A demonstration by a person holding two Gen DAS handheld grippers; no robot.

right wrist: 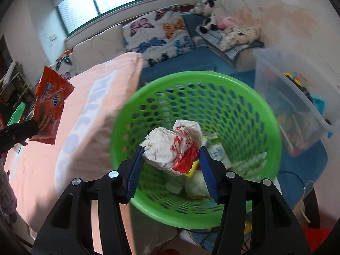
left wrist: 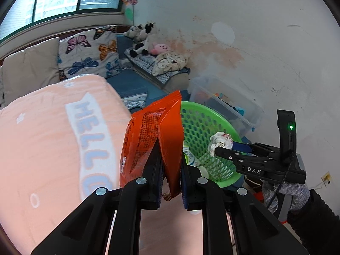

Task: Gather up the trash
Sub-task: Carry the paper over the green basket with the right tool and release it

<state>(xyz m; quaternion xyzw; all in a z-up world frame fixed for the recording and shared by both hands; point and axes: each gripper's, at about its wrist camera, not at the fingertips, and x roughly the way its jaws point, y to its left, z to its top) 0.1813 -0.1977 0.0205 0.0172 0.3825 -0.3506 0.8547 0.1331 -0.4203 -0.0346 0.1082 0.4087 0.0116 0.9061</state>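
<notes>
Beside a peach blanket (left wrist: 53, 138), the left gripper (left wrist: 171, 182) clamps an orange snack wrapper (left wrist: 153, 136) while the right gripper (right wrist: 170, 170) holds crumpled paper (right wrist: 172, 146) over the green basket (right wrist: 244, 85).

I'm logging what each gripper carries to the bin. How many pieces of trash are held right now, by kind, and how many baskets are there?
Orange snack wrapper, clamped in the left gripper: 1
Crumpled white paper with red print, between the pads of the right gripper above the basket: 1
Green mesh basket, some trash already inside: 1
Total: 3
</notes>
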